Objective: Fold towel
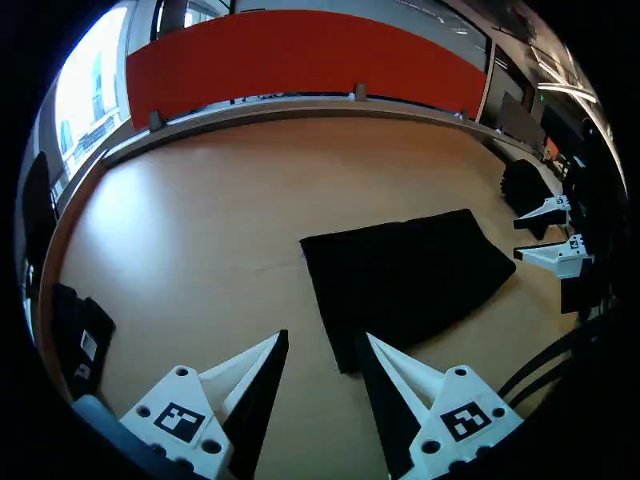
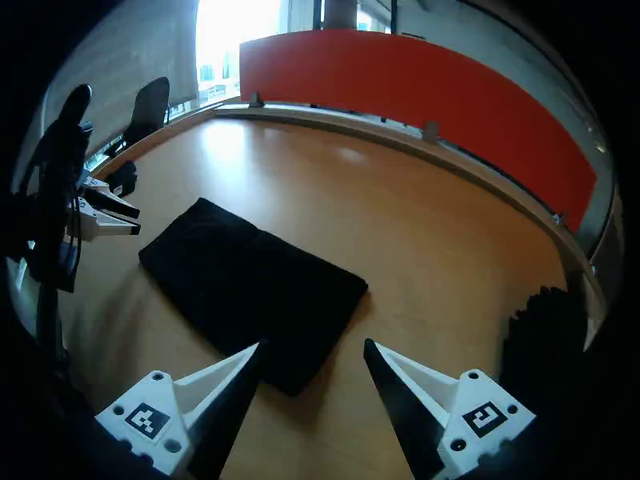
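Note:
A black towel (image 1: 408, 276) lies folded flat on the wooden table (image 1: 240, 208), roughly rectangular. In the left gripper view my left gripper (image 1: 324, 352) hovers open just short of the towel's near corner, nothing between its fingers. The right gripper (image 1: 544, 232) shows at the far right beyond the towel, open. In the right gripper view the same towel (image 2: 252, 288) lies ahead; my right gripper (image 2: 312, 356) is open above its near edge, holding nothing. The left gripper (image 2: 120, 216) appears at the far left, past the towel's other end.
A red divider panel (image 1: 304, 60) runs along the table's far edge. A dark cloth pile (image 1: 524, 184) sits at the right end of the table, also seen as a dark pile (image 2: 548, 328). Another black object (image 1: 80, 340) lies at the left edge. Chairs (image 2: 148, 108) stand behind.

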